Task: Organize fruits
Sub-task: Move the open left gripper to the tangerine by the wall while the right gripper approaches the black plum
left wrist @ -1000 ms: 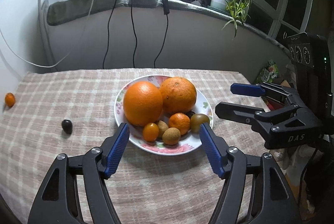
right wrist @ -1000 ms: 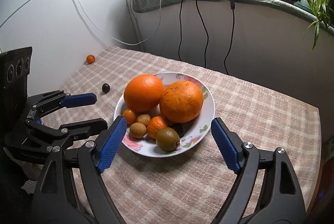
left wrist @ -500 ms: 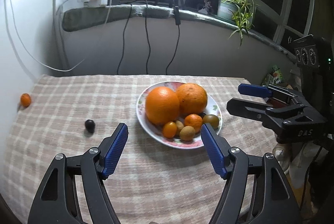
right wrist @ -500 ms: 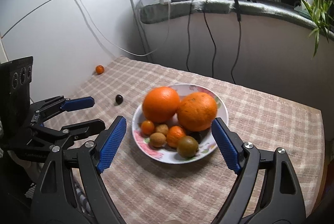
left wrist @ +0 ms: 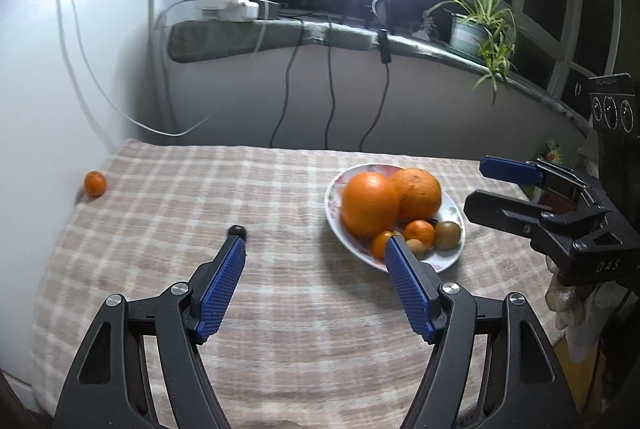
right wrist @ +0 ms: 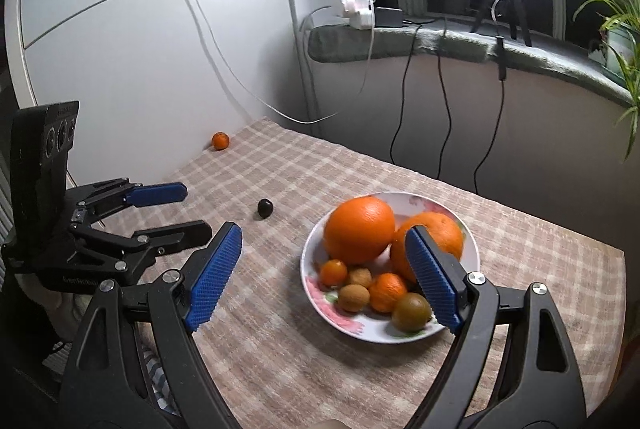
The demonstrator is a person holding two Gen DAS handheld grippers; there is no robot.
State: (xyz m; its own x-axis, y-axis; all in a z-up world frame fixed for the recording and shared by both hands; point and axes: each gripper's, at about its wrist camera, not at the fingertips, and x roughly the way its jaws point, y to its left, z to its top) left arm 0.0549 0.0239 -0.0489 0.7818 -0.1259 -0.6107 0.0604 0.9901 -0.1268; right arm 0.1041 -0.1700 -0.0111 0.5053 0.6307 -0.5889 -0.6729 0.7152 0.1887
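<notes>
Jaws on both tools stand wide apart with nothing between the blue pads: the left gripper [left wrist: 314, 245] and the right gripper [right wrist: 322, 253] hang above the near part of the counter [left wrist: 280, 329], free to take a fruit. Neither one touches anything. Judged from their stance, both are held clear of the plate so that the whole spread of fruit can be seen before a pick

Nearest lies the floral plate [right wrist: 320, 309], set on the checked cloth toward the right gripper's side. It carries two large oranges [right wrist: 359, 230] at the back, leaning together, and smaller pieces in front: small orange citrus, brownish oval fruits and a green-brown kiwi [right wrist: 411, 311]. The load is heaped, so a small piece could roll if a neighbour is disturbed

Farther out, a small dark fruit [right wrist: 265, 207] lies alone on the cloth, well apart from the plate. Farthest, a small mandarin [left wrist: 95, 183] rests against the white wall. These two strays appear to be what remains to gather
</notes>
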